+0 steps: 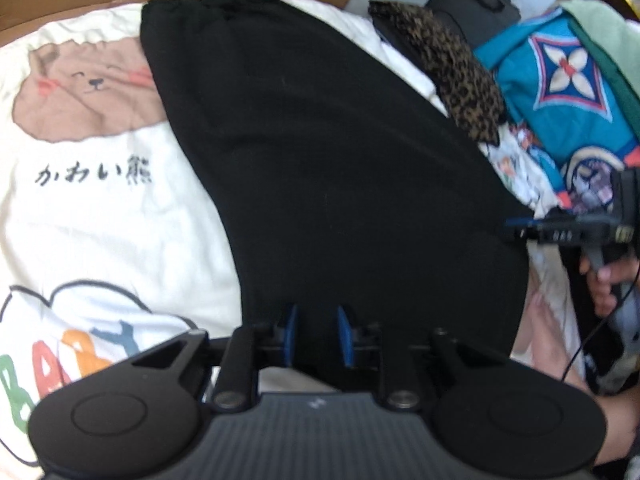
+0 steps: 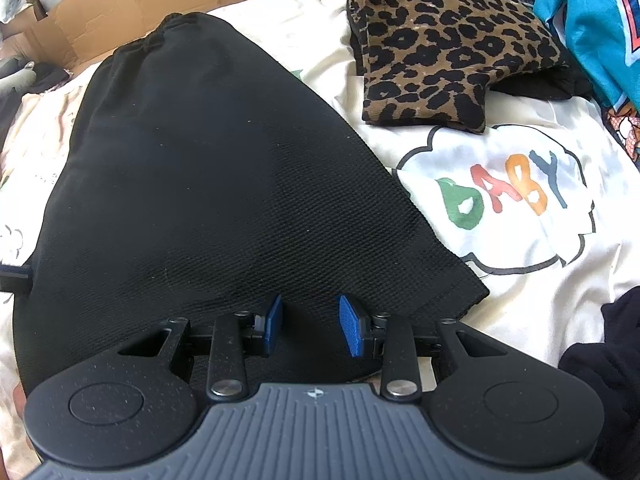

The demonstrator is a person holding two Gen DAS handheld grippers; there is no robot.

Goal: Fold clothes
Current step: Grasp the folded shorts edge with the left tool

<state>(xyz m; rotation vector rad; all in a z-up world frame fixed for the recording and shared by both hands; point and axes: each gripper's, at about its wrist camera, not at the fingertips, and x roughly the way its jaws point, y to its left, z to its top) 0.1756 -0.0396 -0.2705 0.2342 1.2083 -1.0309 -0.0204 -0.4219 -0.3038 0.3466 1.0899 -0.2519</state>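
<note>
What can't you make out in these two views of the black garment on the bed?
- Black garment: near hem hidden under the right tongs in the right wrist view; whether they grip it is unclear.
- Left tongs: same doubt, left wrist view is blurred.
- Leopard-print garment: top cut off by the picture edge.
- Garment type: unclear, lying flattened.

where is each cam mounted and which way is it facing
Left wrist: sits on the left tongs, looking steeply down along them at the black garment on the printed sheet; the right tongs and a hand show at the right edge.
Right wrist: sits on the right tongs, looking steeply down at the same garment's near hem; only its own blue pads show.
Shared: black garment, leopard-print cloth, the sheet's BABY print.
</note>
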